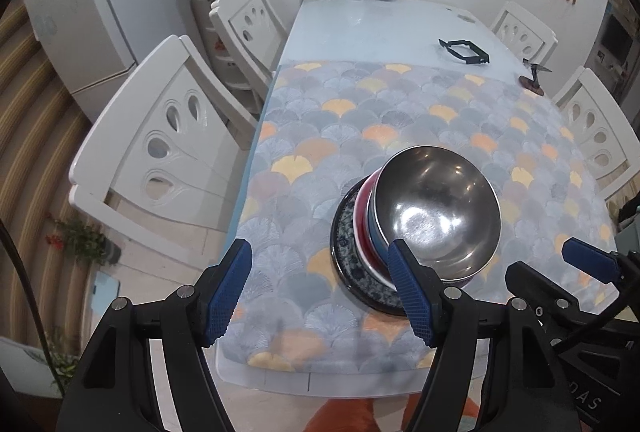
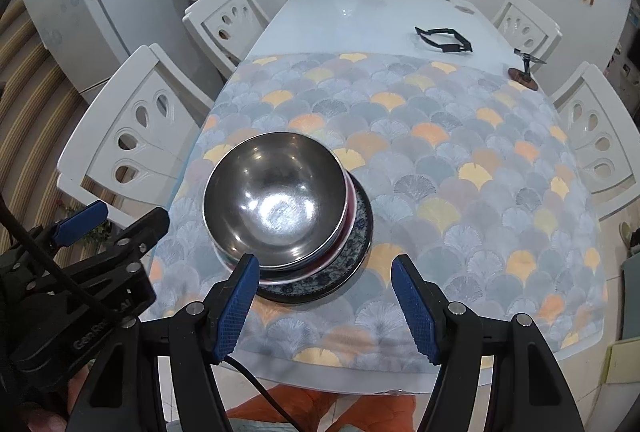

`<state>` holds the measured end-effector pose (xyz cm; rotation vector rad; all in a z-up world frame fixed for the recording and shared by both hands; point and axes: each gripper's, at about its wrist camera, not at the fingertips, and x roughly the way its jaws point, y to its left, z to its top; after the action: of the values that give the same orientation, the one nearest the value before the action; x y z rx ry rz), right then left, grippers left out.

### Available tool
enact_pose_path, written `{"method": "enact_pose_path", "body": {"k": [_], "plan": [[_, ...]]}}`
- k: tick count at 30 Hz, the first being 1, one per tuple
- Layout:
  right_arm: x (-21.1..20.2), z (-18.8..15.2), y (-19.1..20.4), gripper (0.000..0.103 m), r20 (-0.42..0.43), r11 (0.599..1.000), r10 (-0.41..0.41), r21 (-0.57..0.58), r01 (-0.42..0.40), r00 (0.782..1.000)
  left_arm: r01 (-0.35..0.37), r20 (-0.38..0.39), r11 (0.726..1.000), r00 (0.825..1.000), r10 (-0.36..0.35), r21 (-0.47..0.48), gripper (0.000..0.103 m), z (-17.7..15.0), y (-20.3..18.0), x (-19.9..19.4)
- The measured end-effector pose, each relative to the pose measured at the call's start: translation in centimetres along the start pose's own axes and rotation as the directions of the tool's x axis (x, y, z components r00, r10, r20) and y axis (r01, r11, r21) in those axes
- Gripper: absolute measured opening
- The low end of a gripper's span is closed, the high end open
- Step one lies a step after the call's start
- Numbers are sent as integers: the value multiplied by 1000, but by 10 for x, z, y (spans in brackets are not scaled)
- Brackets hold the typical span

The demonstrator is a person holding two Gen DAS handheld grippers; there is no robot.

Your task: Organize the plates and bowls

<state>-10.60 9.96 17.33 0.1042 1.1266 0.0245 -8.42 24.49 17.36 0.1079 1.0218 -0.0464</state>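
- The shiny round steel bowl (image 2: 276,200) sits on top of a stack near the front edge of the table, on the fan-patterned grey and yellow tablecloth (image 2: 440,160). Under it I see a red-rimmed dish (image 1: 366,216), and at the bottom a dark blue-and-white patterned plate (image 2: 352,256).
- Between the steel bowl and the red rim there may be one more bluish bowl; I cannot tell for sure, the edges overlap too much.
- My left gripper (image 1: 320,292) hangs above the cloth, to the left of the stack. Its jaws are apart and hold nothing; the right-hand finger overlaps the plate's edge in the view.
- My right gripper (image 2: 326,302) hangs over the front of the stack, jaws also apart and empty.
- I judge the stack is already made, so the step now is to check or straighten it.
- The steel bowl looks a little off centre, toward the white chair (image 2: 140,136). To do it well, I should push gently at the rim, not grip the thin edge, because steel on glazed dishes slides easily.
- I should keep both grippers low and slow, so nothing tips toward the table edge.
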Motion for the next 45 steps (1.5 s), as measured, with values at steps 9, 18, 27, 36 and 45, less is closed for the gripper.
{"method": "enact_pose_path", "body": {"k": [9,18,27,36,45], "plan": [[0,-2,-1,66,-5,1000,5,-3,-5,1000,-4,-14,1000,1000,3,-16,69,-1,1,-1],[4,-4,-2,68,-22,1000,13,12,-13,1000,-25,-2,1000,1000,25,13,69,-1,-2,0],[3,-1,-2,68,-14,1000,-1,7,1,1000,-23,1,1000,1000,23,20,69,0,-2,0],[6,3,-1,68,-16,1000,-3,3,3,1000,-21,-8,1000,1000,21,14,69,2,-2,2],[1,8,4,68,19,999,-36,-25,36,999,-15,-10,1000,1000,15,15,69,7,0,6]]}}
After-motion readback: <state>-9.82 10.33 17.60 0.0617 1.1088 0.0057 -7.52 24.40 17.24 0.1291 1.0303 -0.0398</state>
